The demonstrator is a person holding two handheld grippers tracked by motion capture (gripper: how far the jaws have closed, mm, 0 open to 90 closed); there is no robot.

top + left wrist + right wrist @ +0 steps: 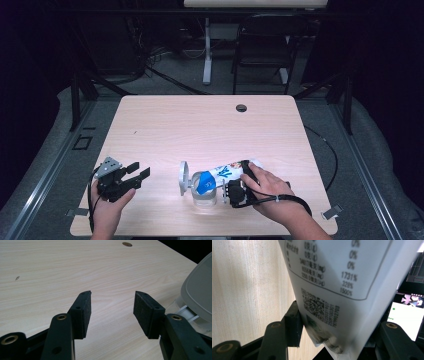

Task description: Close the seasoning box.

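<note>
1. The right claw (231, 192) lay low over the near part of the pale wooden surface (200, 125), its black jaws closed on the end of a white printed pouch with blue and orange markings (225, 172).
2. In the right gripper view the pouch (342, 290) rose from between the jaws, its white back showing a nutrition panel and a square code; the left pad pressed its edge, while the other pad was hidden behind the pouch.
3. The pouch lay tilted, its blue end (202, 182) resting at the mouth of a clear glass jar (204, 196).
4. The jar stood on the surface just left of the right claw, its grey round hinged lid (184, 177) flipped open and standing on edge to the jar's left.
5. The left claw (135, 175) was well to the left of the jar, jaws spread wide with nothing between them.
6. In the left gripper view its pads (83, 312) hovered over bare wood, with the grey lid (200, 295) at the right edge.
7. A small round hole (241, 108) sat near the far edge of the surface.
</note>
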